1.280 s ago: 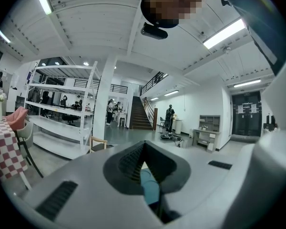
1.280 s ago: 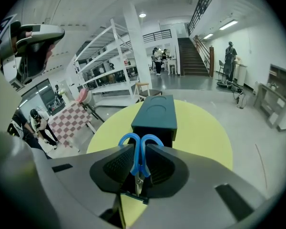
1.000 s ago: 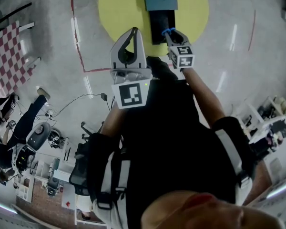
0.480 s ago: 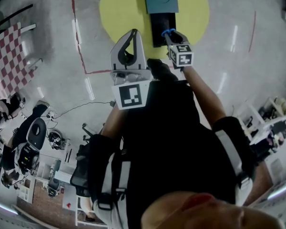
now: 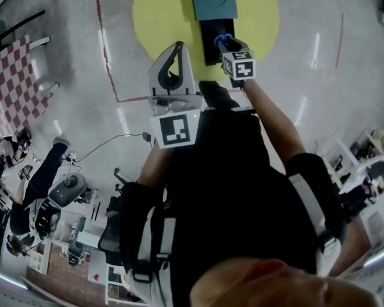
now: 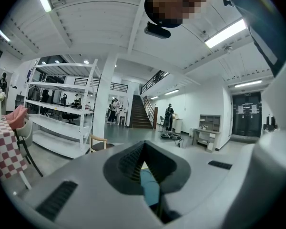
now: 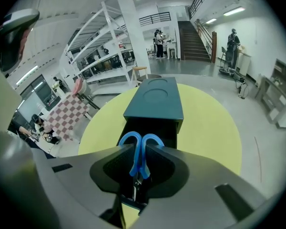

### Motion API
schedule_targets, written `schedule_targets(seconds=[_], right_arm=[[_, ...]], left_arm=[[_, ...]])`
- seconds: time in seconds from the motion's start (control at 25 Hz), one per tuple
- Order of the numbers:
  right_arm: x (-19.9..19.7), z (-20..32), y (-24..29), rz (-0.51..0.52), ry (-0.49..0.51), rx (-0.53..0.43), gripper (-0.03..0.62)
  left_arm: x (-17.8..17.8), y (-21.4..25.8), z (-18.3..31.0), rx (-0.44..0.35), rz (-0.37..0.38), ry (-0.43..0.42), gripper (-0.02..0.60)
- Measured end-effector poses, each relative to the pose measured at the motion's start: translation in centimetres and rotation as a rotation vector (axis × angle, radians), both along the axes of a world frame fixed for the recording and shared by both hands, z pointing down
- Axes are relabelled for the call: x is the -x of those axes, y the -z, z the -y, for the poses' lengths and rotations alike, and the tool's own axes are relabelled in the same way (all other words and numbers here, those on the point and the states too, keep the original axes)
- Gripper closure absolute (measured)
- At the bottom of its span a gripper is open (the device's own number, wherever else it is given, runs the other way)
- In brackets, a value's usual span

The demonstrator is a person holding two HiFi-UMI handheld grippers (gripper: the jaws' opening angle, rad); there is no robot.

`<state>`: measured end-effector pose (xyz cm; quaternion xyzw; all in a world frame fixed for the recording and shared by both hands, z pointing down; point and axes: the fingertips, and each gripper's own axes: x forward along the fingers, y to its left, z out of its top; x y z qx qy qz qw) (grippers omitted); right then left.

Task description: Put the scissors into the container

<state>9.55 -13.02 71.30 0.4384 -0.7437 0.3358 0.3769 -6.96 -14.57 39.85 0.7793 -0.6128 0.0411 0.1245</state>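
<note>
In the head view the left gripper [image 5: 178,47] points at the yellow circle [image 5: 157,11], left of the container [image 5: 211,34], while the right gripper [image 5: 228,44] holds the blue-handled scissors [image 5: 222,38] over the container's dark open part. In the left gripper view the jaws are closed tip against tip, with nothing gripped between them. In the right gripper view the jaws are pressed together on the scissors' handles, just before the open black container.
</note>
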Motion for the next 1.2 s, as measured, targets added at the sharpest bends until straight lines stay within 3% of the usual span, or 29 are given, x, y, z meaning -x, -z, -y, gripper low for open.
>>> schedule_targets(seconds=[0.84,1.0,1.2], right_arm=[[2.8,1.5,-3.1,-0.062,-0.034,0.117,0.516],[1.5,2.3,-4.1,-0.131,-0.02,0.103,0.516],[2.3,2.2,-4.8,-0.109,-0.03,0.158,0.516]], left_arm=[[1.6,-0.8,0.8,0.018,-0.011,-0.008,0.584],[1.6,-0.7,0.9,0.019,-0.01,-0.001,0.585],[1.5,-0.9,1.0,0.024,-0.002,-0.002,0.585]])
